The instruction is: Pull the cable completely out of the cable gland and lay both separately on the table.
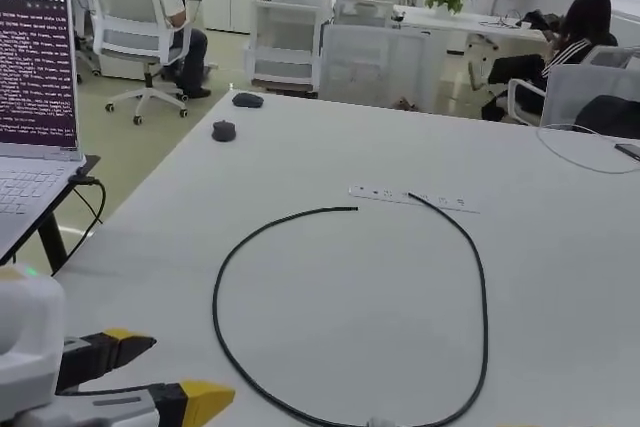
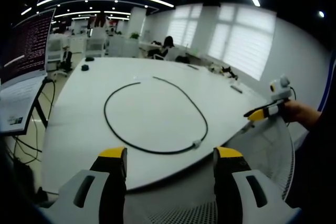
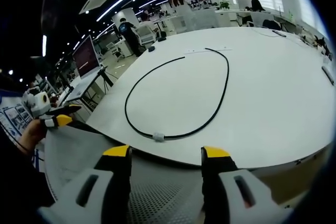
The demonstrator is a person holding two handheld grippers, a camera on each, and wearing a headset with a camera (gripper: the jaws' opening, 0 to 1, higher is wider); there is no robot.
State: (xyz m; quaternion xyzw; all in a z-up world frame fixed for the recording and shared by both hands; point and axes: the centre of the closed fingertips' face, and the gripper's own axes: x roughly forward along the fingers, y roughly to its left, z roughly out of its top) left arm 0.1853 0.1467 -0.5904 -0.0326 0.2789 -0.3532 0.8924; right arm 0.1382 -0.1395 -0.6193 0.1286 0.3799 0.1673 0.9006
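A long black cable (image 1: 214,302) lies in a wide loop on the white table (image 1: 360,297). A small pale cable gland (image 1: 378,423) sits on the cable at the loop's near end, at the table's front edge. In the left gripper view the gland (image 2: 197,143) lies ahead of my left gripper (image 2: 170,156), which is open and off the table. My right gripper (image 3: 166,153) is open too, short of the gland (image 3: 158,137). The left gripper (image 1: 175,367) shows its yellow tips at the lower left of the head view.
A laptop (image 1: 30,97) stands on a side stand at the left. A white power strip (image 1: 410,197) lies beyond the loop, and two dark mice (image 1: 224,130) sit at the far left corner. A mesh chair back (image 3: 157,192) is below the jaws. Office chairs and seated people are behind.
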